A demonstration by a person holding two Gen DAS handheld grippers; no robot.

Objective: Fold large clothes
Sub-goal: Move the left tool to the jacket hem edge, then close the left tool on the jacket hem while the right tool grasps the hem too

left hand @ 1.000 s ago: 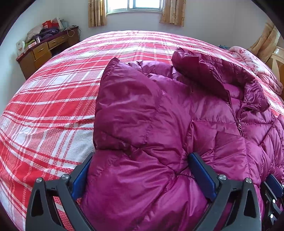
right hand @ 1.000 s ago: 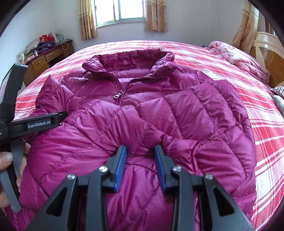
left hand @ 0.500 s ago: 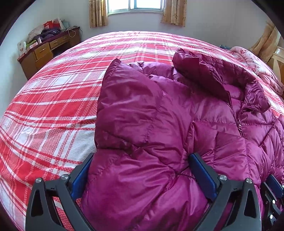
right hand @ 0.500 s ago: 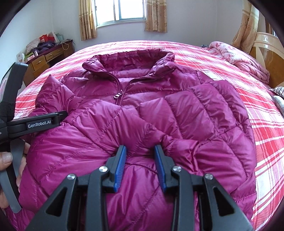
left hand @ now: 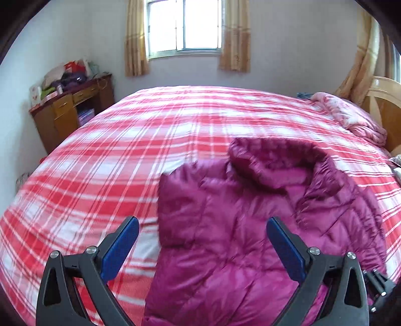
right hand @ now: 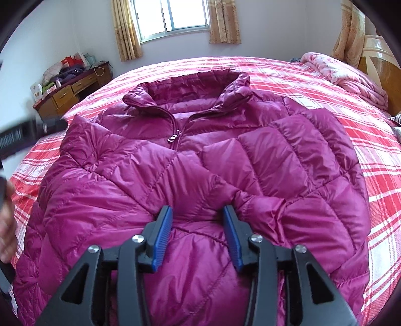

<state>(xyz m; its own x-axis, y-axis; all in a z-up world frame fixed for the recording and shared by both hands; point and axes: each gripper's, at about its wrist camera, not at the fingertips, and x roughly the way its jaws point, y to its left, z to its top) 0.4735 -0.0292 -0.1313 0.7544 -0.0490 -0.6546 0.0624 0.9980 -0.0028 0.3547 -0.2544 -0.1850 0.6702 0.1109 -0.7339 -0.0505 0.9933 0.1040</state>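
In the left wrist view, we found the left gripper raised clear of the magenta down jacket, its blue pads spread wide with nothing between them; a second earlier the same pads straddled a bulge of the folded sleeve and sat low against it. The jacket now filled the lower centre and right of the frame, with the plaid bed cover showing under the left pad, and the frame was motion-blurred. We judged that the left hand had let go of the tucked sleeve and was lifting away. In the right wrist view, the right gripper sat at bottom centre over the jacket, which lay front up across the middle of the frame, collar towards the window, both sleeves folded across the chest. Its jaws had just been opening: the gap between the blue pads was wider than half a second before, a ridge of sleeve fabric lay between them, and we could not tell whether the pads pressed on it. The left tool appeared blurred at the left edge. We judged the sleeve folds done, with the lengthwise fold of the body outstanding.
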